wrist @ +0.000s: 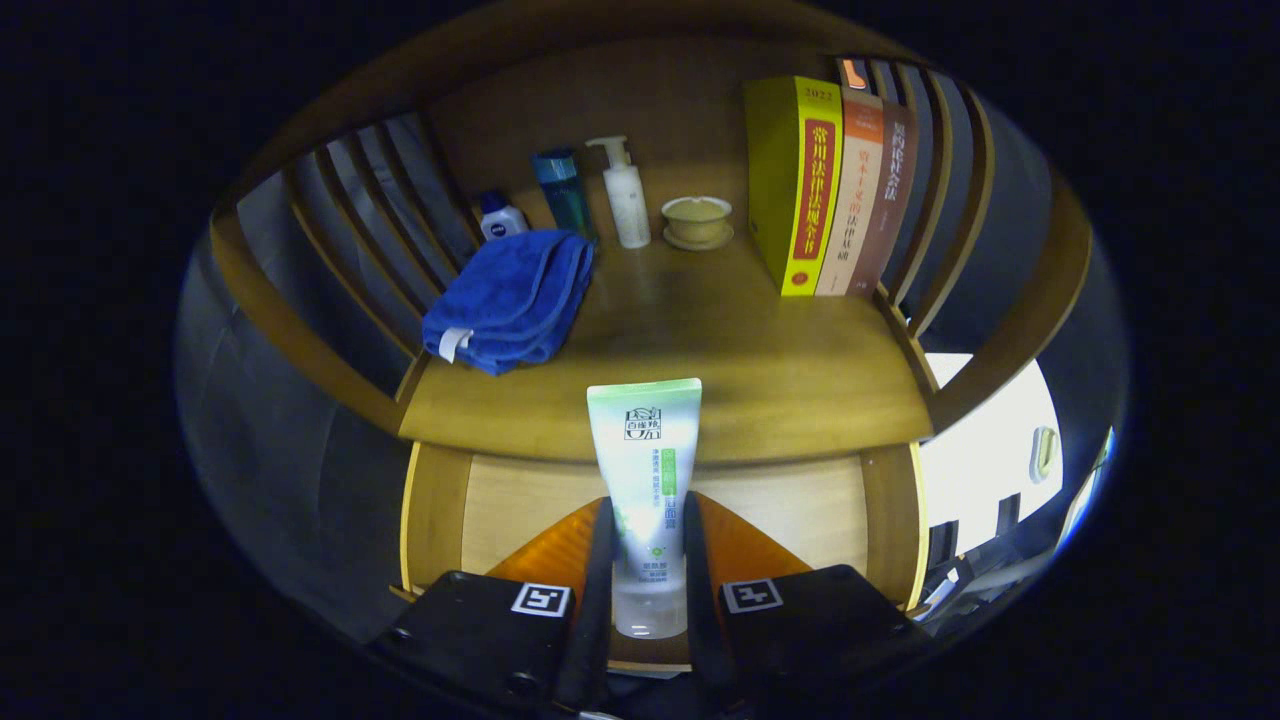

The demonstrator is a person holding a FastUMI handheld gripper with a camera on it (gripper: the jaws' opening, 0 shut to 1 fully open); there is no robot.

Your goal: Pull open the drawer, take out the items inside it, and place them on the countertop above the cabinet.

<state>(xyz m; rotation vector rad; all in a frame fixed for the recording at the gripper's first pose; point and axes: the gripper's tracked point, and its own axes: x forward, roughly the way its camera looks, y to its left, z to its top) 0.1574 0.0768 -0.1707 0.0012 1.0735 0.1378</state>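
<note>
Tube [647, 480] stands upright, clamped between tool [648, 560] fingers above open drawer [780, 500].

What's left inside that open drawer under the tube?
The drawer shows bare pale wood. The tube, clamped in the gripper, and the fingers cover its middle and front.

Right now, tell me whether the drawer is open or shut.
Open. The drawer juts out below the countertop, its pale floor showing. The gripper holds a tube above it.
</note>
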